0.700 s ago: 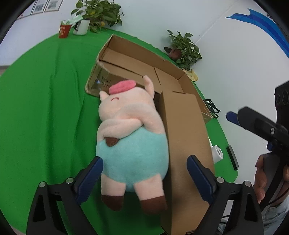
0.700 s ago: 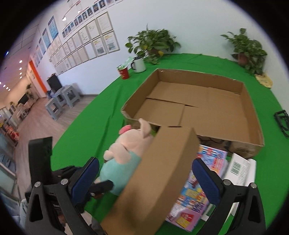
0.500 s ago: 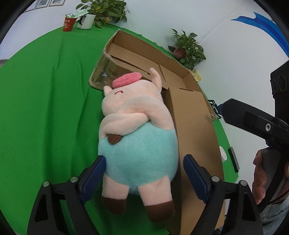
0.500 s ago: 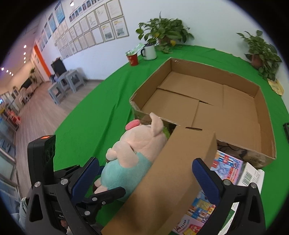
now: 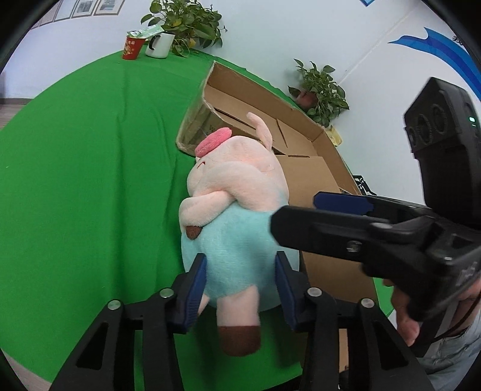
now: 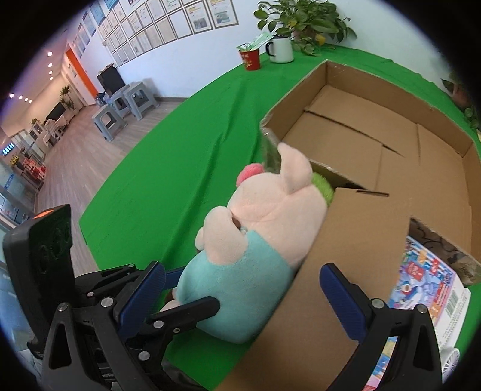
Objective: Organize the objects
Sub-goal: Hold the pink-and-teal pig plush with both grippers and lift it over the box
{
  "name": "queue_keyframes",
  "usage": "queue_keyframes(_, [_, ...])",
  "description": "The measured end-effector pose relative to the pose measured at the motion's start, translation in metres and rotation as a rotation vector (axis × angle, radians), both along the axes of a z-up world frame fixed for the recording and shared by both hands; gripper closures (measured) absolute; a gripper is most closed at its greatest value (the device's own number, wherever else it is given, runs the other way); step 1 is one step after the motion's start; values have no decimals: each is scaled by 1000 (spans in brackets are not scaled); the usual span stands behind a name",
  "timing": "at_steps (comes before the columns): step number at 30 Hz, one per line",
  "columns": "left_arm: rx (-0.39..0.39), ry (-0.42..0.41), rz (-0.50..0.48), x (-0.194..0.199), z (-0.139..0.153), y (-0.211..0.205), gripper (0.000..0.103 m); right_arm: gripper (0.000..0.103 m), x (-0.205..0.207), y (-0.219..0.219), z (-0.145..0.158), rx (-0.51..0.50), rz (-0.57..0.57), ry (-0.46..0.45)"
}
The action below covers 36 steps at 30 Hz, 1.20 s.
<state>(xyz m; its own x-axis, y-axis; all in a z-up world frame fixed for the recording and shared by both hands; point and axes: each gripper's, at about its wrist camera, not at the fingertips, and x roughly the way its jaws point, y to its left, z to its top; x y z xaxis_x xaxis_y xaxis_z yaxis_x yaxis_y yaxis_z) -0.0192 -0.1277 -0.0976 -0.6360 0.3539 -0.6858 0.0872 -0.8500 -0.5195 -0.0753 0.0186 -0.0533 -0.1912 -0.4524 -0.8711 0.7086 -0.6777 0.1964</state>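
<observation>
At the far left of the table, a red cup [image 5: 132,48] and a white mug [image 5: 159,45] stood close together near a leafy plant [image 5: 186,18], well apart from everything else on the green cloth [image 5: 75,180]. Nearer the middle, the left gripper [image 5: 240,285] had its two blue pads pressed into the turquoise lower body of the plush pig [image 5: 234,210], one on each side, so it was clamped on the toy just above the legs; one brown-tipped leg hung down between the fingers. The pig lay stretched away from that gripper, its pink head and upright ear pointing toward the cardboard box [image 5: 270,120], its back leaning against the box's folded-out flap [image 5: 315,186]. In the right wrist view the same pig [image 6: 255,240] sat left of centre, between the left gripper [image 6: 180,300] and the flap [image 6: 330,270]. The right gripper [image 6: 240,297] stood spread wide and gripped nothing: its left finger was beside the left gripper and its right finger lay over the flap, so both the pig's lower body and the flap's edge fell between its fingers without contact. Right of the flap, a colourful picture book [image 6: 421,285] lay on the cloth, touching the box's near wall. In the left wrist view the right gripper [image 5: 330,216] crossed in from the right, held by a hand [image 5: 405,312].
</observation>
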Motion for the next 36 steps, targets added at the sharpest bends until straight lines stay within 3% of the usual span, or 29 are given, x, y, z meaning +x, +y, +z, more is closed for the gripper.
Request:
queue_keyframes(3, [3, 9, 15, 16, 2, -3, 70, 1, 3, -12, -11, 19, 22, -19])
queue_keyframes(6, [37, 14, 22, 16, 1, -5, 67, 5, 3, -24, -22, 36, 41, -64])
queue_keyframes(8, [58, 16, 45, 13, -1, -8, 58, 5, 4, -26, -25, 54, 39, -54])
queue_keyframes(10, [58, -5, 79, 8, -2, -9, 34, 7, 1, -24, -26, 52, 29, -52])
queue_keyframes(12, [61, -13, 93, 9, -7, -12, 27, 12, -4, -18, -26, 31, 9, -67])
queue_keyframes(15, [97, -28, 61, 6, -15, -7, 27, 20, -9, -13, -28, 28, -5, -74])
queue_keyframes(20, [117, -42, 11, -11, -24, 8, 29, 21, 0, -18, -35, 52, 9, -26])
queue_keyframes(28, [34, -32, 15, -25, -17, 27, 49, 36, 0, -8, -33, 47, 8, 14])
queue_keyframes(32, [-39, 1, 19, -29, 0, 42, 52, 44, 1, -3, -26, 4, 0, 20])
queue_keyframes(36, [-99, 72, 19, -29, 29, 57, 52, 45, 6, 7, -3, -63, 0, 70])
